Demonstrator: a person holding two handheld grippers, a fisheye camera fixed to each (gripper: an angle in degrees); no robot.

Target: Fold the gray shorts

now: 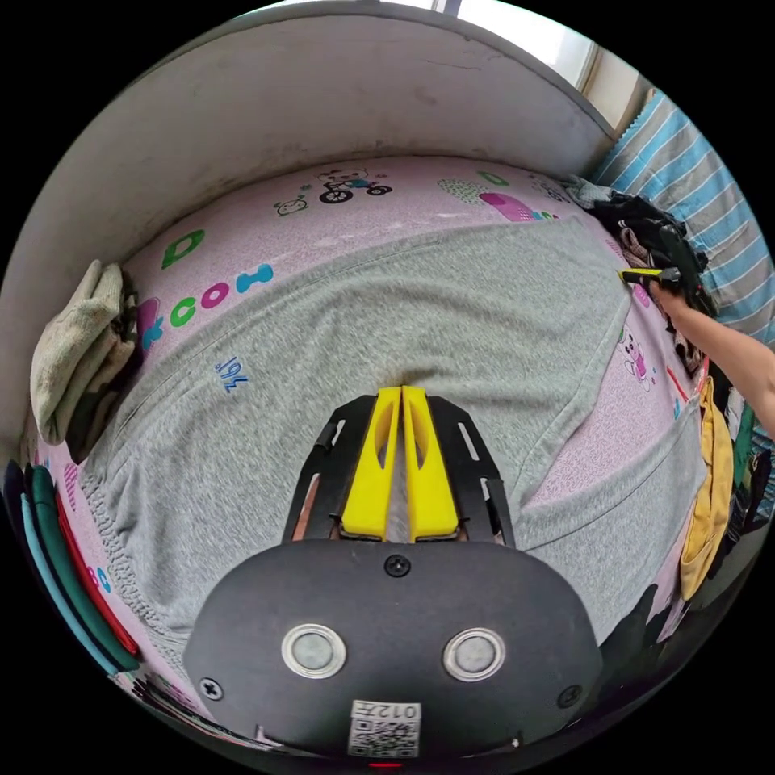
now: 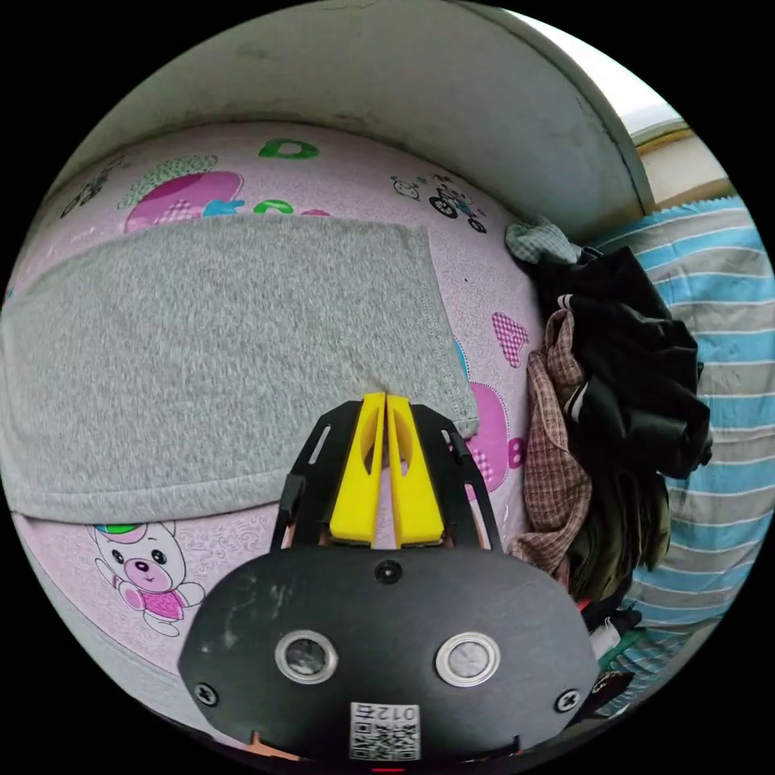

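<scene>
Both grippers look set to begin a fold, each pinching an edge of the gray shorts [image 1: 387, 323] where they lie spread flat on the pink cartoon-printed sheet [image 1: 339, 210] against the wall [image 1: 323, 89]. The left gripper [image 1: 401, 391] has its yellow jaws together on cloth at the crotch, a small pucker rising at the tips. The right gripper [image 2: 385, 397] is closed on the hem of one leg near its corner. I reckon the next move calls for lifting both edges evenly and carrying them across. The fabric is heathered gray, soft, mostly smooth, with a ribbed elastic waistband [image 1: 121, 533].
</scene>
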